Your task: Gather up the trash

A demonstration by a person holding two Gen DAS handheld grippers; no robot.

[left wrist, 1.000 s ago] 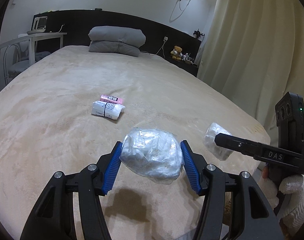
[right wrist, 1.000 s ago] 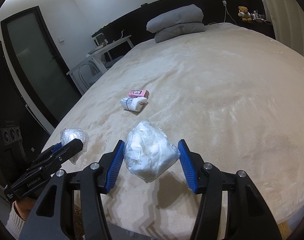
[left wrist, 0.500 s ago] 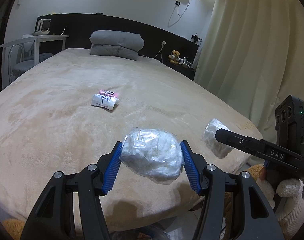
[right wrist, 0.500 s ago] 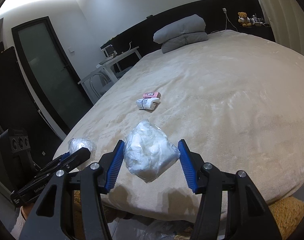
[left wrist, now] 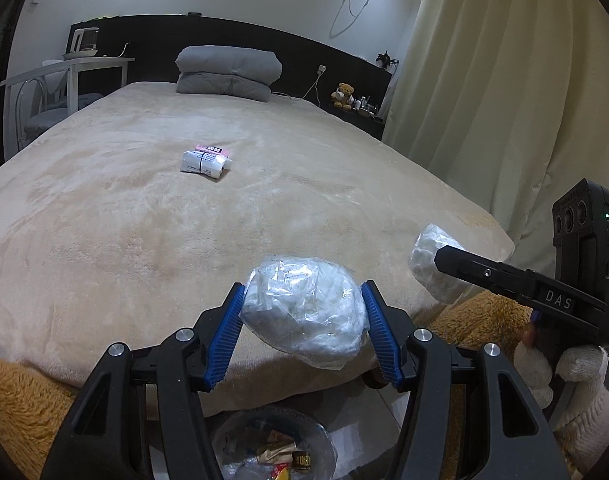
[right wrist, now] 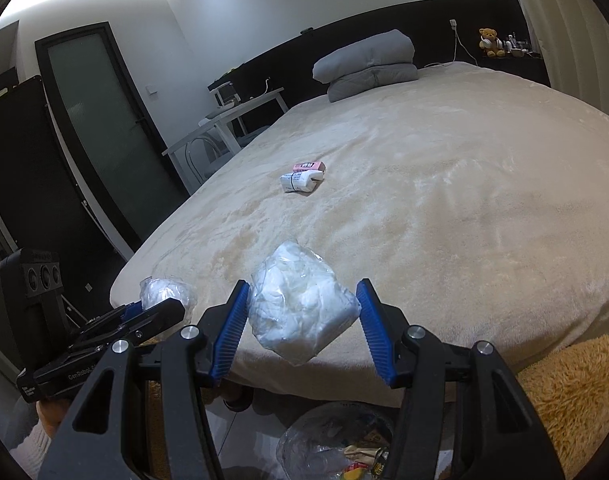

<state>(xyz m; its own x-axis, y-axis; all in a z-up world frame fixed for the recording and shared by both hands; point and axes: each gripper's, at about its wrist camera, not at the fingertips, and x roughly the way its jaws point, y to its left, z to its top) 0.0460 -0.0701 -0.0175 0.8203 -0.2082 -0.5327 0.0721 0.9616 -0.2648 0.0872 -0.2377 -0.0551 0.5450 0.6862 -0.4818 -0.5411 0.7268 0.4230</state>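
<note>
Left gripper (left wrist: pixel 302 314): clamped on a clear plastic bag of white wadding (left wrist: pixel 304 312), its blue pads pressed to both sides of the bundle, held in the air at the near edge of the bed.
Right gripper (right wrist: pixel 302 318): clamped on a second clear bag of white wadding (right wrist: pixel 300 308), also lifted off the bed; in the left wrist view it showed at the right, with this bag (left wrist: pixel 432 270) at its tip.
Gloved hand (left wrist: pixel 568 372): a white knit glove wrapped the right gripper's handle at the lower right.
Trash bin (left wrist: pixel 272 446): on the floor just below both grippers, lined with clear plastic and holding wrappers; in the right wrist view it (right wrist: pixel 336 440) sat near the bottom centre.
Remaining trash on the bed (left wrist: pixel 116 216): a white wrapped packet (left wrist: pixel 204 163) lay mid-bed, touching a pink box (left wrist: pixel 213 149) on its far side, well apart from the grippers.
Far end: a folded grey pillow (left wrist: pixel 228 72) lay against the dark headboard, a teddy bear (left wrist: pixel 343 95) on the ledge to its right.
Left side: a white tabletop (left wrist: pixel 68 66) with a chair beside it.
Right side: beige curtains (left wrist: pixel 504 92).
</note>
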